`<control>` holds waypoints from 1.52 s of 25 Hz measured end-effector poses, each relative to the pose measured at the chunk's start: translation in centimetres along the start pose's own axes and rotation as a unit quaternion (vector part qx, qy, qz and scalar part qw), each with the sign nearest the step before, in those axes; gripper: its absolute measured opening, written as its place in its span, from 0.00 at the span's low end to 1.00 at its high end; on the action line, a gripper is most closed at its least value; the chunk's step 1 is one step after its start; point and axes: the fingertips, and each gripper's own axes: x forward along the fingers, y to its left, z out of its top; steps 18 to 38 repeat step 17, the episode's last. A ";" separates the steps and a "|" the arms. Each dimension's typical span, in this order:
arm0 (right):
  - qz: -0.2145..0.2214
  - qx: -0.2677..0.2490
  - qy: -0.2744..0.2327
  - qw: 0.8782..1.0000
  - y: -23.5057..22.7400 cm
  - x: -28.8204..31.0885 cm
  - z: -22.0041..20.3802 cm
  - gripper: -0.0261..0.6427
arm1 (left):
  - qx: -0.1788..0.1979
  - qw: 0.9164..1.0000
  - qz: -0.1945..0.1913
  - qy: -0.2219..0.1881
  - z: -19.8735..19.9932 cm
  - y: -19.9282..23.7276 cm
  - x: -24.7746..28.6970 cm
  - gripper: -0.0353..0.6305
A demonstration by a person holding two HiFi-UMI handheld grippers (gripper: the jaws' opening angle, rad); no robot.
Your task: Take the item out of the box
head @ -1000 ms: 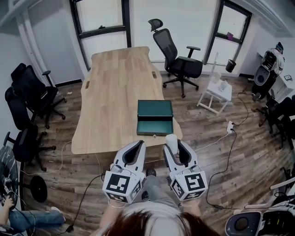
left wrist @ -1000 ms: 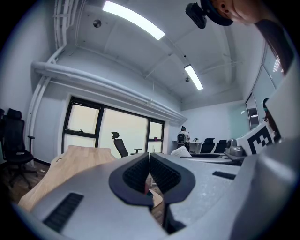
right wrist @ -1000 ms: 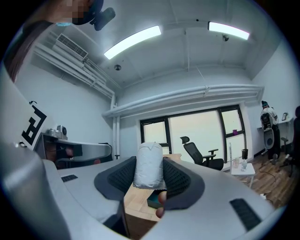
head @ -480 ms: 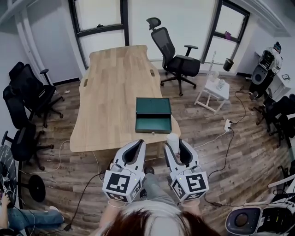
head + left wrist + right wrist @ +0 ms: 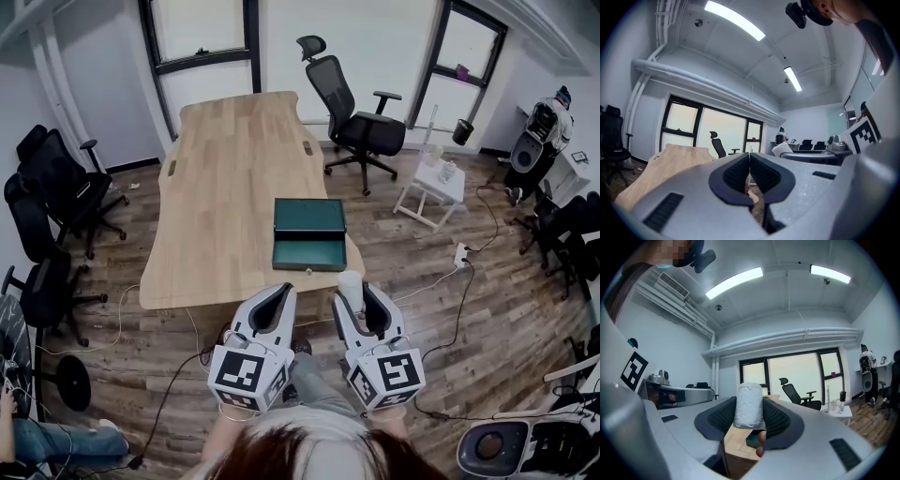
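Note:
An open dark green box (image 5: 310,234) lies near the front edge of the long wooden table (image 5: 225,159). Its inside looks bare from the head view. My right gripper (image 5: 354,291) is held in front of the table, off its edge, shut on a white wrapped cylinder (image 5: 349,285). In the right gripper view the white cylinder (image 5: 749,406) stands upright between the pads of the right gripper (image 5: 749,417), and the green box (image 5: 752,441) shows small beyond it. My left gripper (image 5: 277,298) hovers beside it. The left gripper (image 5: 749,169) has its pads pressed together with nothing between.
A black office chair (image 5: 361,117) stands at the table's far right. More black chairs (image 5: 52,197) line the left wall. A small white side table (image 5: 433,183) and a floor power strip (image 5: 460,255) with cables are at the right. Wooden floor lies under me.
The table and box have slid slightly left and away in the head view. Both grippers keep their pose, and the white cylinder stays gripped.

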 end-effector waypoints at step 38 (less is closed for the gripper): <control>0.000 -0.007 0.008 1.000 -1.5 1.3 0.2 0.33 | 0.001 1.000 -0.012 0.009 0.3 0.0 2.7 0.07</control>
